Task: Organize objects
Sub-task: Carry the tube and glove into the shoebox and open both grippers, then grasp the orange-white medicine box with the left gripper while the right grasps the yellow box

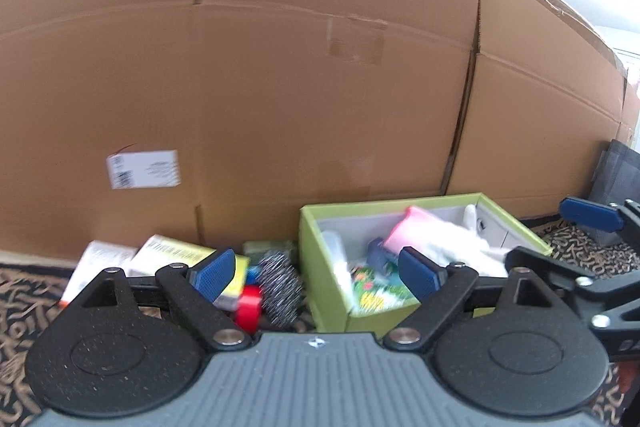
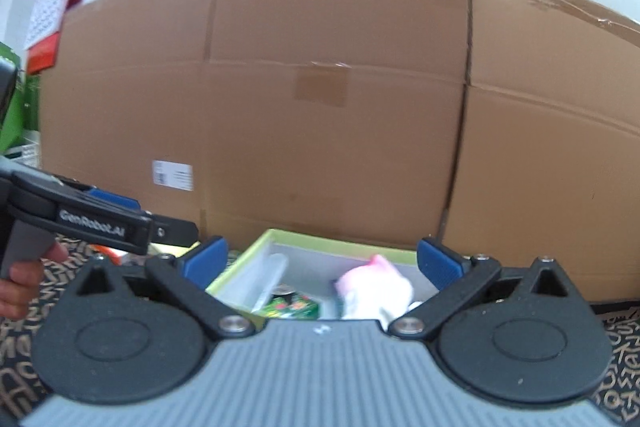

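A lime-green box [image 1: 328, 291] stands on the patterned rug and holds a pink item [image 1: 412, 235], white cloth [image 1: 460, 247], a green printed packet [image 1: 376, 295] and a clear plastic item. Left of it lie a steel scourer [image 1: 280, 287], a red piece [image 1: 249, 311], a yellow-and-white carton [image 1: 168, 255] and a white carton [image 1: 96, 263]. My left gripper [image 1: 318, 273] is open and empty, above the scourer and the box's left wall. My right gripper [image 2: 322, 263] is open and empty above the box [image 2: 256, 247]. It also shows in the left wrist view [image 1: 576, 239].
A tall cardboard wall [image 1: 280, 67] with a white label [image 1: 143, 169] stands right behind the objects. A dark grey item [image 1: 612, 171] leans at the far right. The rug [image 1: 24, 299] spreads left and right. My left gripper's body [image 2: 92, 219] and hand cross the right wrist view's left side.
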### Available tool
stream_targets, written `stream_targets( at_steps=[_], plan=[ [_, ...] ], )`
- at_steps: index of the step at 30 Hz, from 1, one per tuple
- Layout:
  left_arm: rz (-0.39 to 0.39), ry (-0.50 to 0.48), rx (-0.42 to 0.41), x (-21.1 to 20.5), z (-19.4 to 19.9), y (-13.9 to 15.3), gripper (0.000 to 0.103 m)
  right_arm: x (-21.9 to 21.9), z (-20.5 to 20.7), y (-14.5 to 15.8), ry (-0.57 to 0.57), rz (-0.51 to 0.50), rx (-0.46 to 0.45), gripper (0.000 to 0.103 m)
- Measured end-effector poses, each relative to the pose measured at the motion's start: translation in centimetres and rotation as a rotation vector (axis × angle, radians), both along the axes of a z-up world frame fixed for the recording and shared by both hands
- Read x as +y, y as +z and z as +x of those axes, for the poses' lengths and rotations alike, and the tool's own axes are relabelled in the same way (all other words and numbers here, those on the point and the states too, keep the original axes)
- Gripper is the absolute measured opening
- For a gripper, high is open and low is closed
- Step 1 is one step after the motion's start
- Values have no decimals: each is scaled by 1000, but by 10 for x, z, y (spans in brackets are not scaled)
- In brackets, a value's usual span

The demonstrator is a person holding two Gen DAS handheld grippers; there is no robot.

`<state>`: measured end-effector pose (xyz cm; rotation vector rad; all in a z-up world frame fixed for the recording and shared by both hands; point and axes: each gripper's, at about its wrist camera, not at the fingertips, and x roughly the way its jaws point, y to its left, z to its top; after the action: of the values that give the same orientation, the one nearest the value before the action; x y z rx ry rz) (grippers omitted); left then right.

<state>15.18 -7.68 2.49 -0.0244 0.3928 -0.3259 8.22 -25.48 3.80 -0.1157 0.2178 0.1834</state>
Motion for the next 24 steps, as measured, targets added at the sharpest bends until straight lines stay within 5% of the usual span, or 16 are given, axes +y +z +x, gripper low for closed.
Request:
stream_targets(
  at_steps=[7, 14, 24],
  plan=[
    [66, 138, 56, 61, -22, -25, 92, 42, -32, -20, 89, 20, 89, 103],
    [92, 351, 167, 137, 22, -55, 92, 99, -15, -40, 208, 2, 200, 103],
    [204, 349, 204, 149, 101, -81, 92, 167, 64, -37, 316, -132, 258, 103]
  ],
)
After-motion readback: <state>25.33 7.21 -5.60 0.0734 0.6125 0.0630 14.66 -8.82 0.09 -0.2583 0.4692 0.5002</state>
